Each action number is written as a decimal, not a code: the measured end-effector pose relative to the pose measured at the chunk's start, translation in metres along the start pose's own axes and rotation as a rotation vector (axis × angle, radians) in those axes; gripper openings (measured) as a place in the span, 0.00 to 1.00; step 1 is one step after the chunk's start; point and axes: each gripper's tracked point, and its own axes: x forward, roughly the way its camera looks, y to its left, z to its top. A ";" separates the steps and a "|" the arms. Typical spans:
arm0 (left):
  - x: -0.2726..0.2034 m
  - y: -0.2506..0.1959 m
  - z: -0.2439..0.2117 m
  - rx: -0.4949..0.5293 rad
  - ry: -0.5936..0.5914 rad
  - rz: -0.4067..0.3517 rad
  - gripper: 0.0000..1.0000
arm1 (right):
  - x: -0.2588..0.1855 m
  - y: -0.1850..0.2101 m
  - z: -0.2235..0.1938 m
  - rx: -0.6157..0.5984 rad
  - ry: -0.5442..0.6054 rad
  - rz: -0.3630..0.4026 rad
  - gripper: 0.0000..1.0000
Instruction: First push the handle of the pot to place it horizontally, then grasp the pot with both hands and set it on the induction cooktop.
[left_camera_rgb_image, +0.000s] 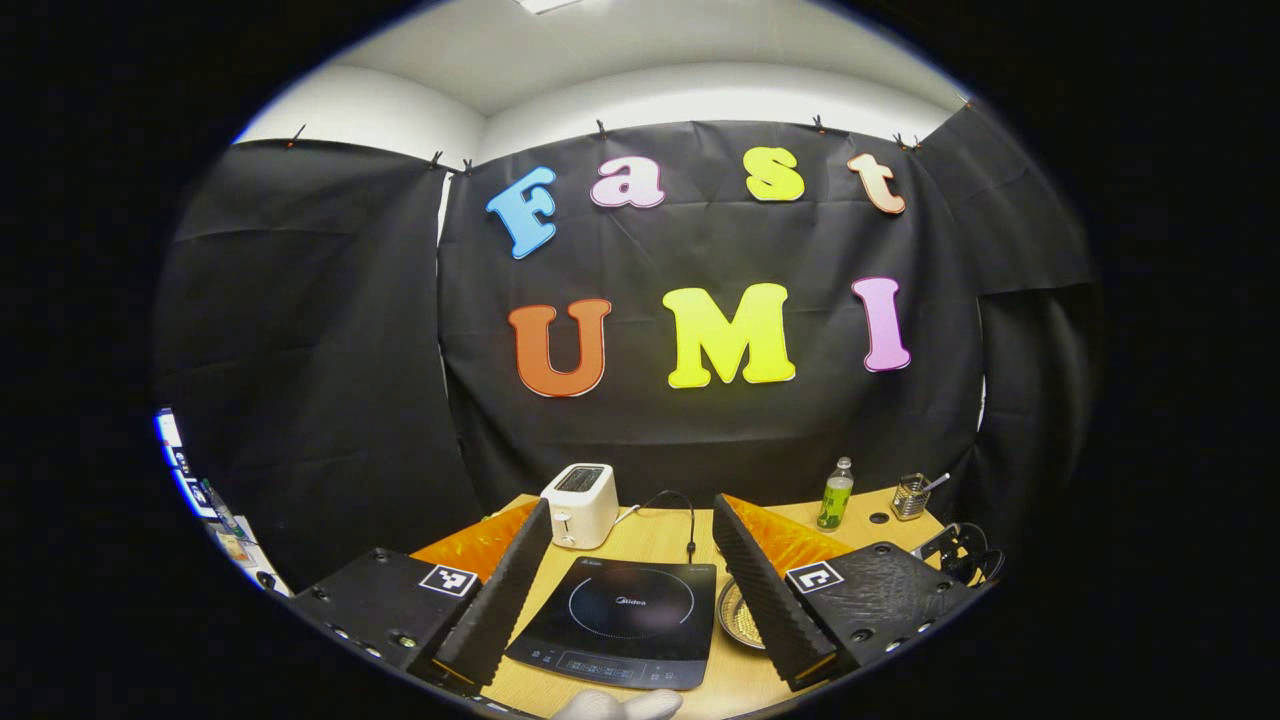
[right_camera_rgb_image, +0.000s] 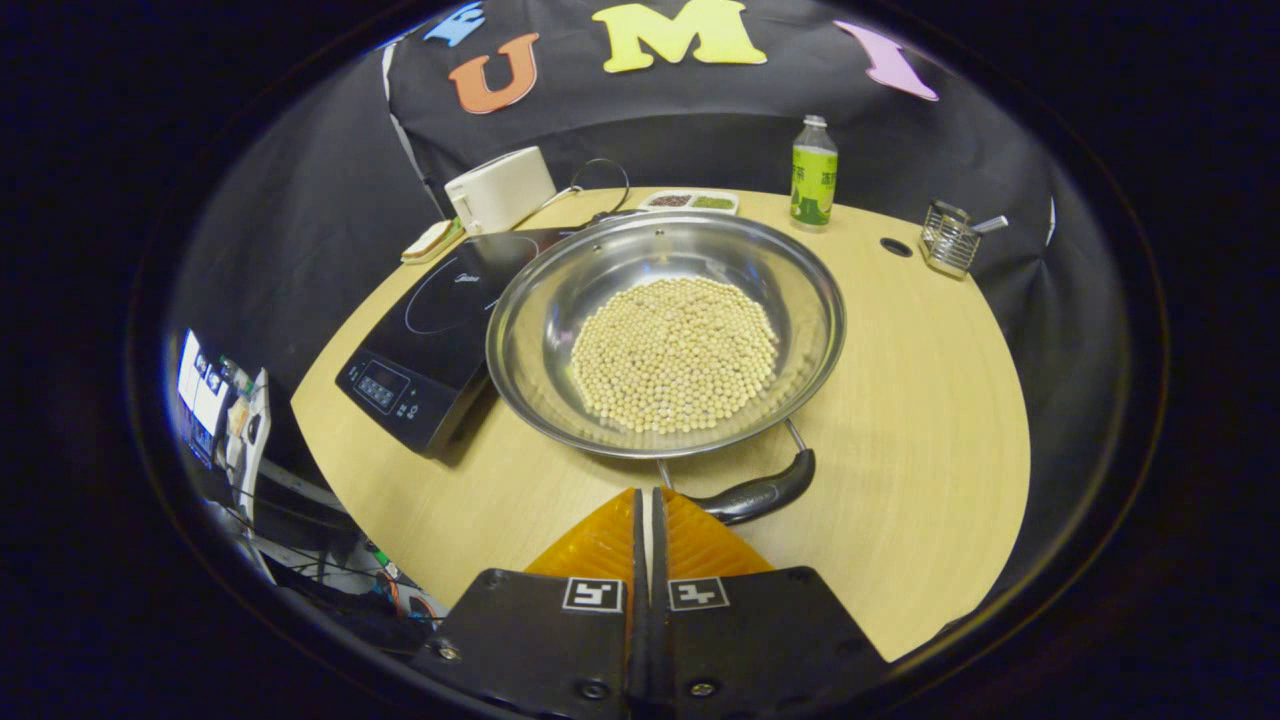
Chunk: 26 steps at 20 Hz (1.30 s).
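1. The pot (right_camera_rgb_image: 665, 335), full of beans, sits on the bench (right_camera_rgb_image: 900, 420) touching the induction cooktop (right_camera_rgb_image: 430, 330).
2. The right hand-held gripper (right_camera_rgb_image: 645, 505), fingers together, aims at the handle (right_camera_rgb_image: 760, 490), probably to push it.
3. The left hand-held gripper (left_camera_rgb_image: 632, 560) is wide open above the cooktop.
4. Bare bench lies right of the pot.

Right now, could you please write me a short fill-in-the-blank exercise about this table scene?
1. The pot holds a layer of pale ____.
2. The pot rests on the table, beside the induction ____.
3. The right gripper has its fingers ____ together near the pot's handle.
4. The left gripper is ____.

Missing words: beans; cooktop; closed; open
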 end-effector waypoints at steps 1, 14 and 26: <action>0.001 -0.002 -0.001 0.000 0.000 0.000 0.96 | -0.001 -0.004 0.000 0.006 -0.001 -0.004 0.04; 0.010 -0.025 -0.002 -0.003 0.016 0.003 0.96 | -0.007 -0.077 0.019 0.037 -0.024 -0.087 0.04; 0.014 -0.036 -0.006 0.003 0.045 0.056 0.96 | -0.005 -0.107 0.034 0.050 -0.029 -0.069 0.04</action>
